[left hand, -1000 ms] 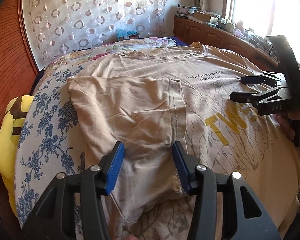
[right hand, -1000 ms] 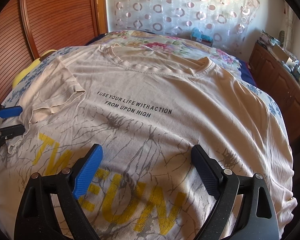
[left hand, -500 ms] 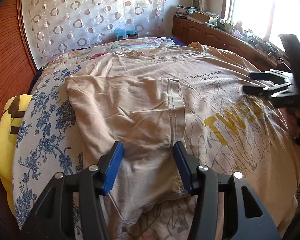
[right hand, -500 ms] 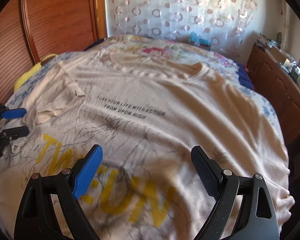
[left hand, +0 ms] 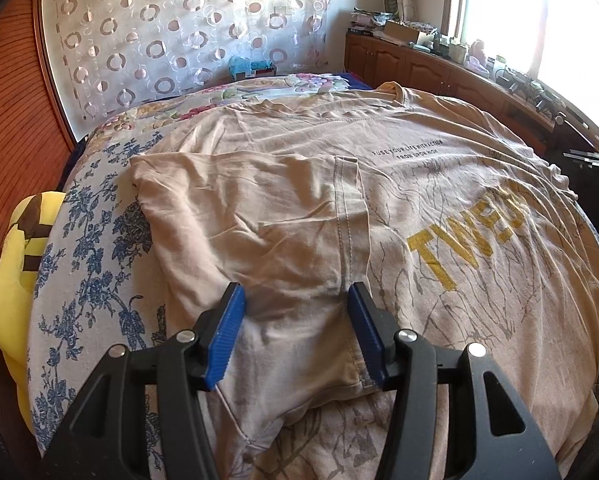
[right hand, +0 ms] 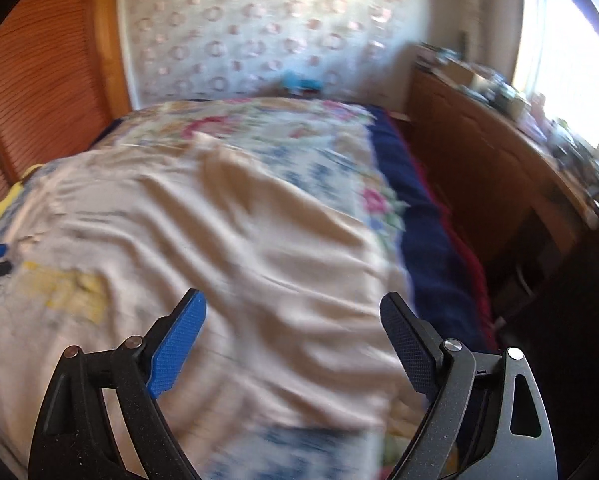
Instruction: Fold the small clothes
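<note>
Right tool [right hand: 293,340] has swung off the printed chest toward the T-shirt's far side; its view, sharp a second ago over the yellow lettering, is now motion-blurred and looks across the right part of the beige T-shirt [right hand: 227,248] to the blue bed edge and the wooden cabinets [right hand: 479,152]. In the left wrist view it has slid from mid-right of frame almost out of it; only a dark sliver remains at the right border. Likely meaning: left side fold is done, and the right hand is heading for the opposite sleeve or side edge to fold that in next.

Left tool [left hand: 295,336] has not shifted, parked over the already folded-in sleeve [left hand: 259,216], whose stitched hem runs up the chest beside the yellow print [left hand: 467,244].

Right tool: jaws wide apart, nothing between them, above the cloth, no contact visible. Left tool: jaws about half open, blue pads straddling the folded sleeve fabric. Pads sit at or just above the cloth; they do not appear to pinch it, though the view is too steep to be sure.

T-shirt lies spread face up on the floral bedsheet [left hand: 91,248], collar toward the far end, one sleeve folded over the front, the other side still unfolded. Yellow plush toy [left hand: 11,280] at the bed's left edge, clear of the work.
</note>
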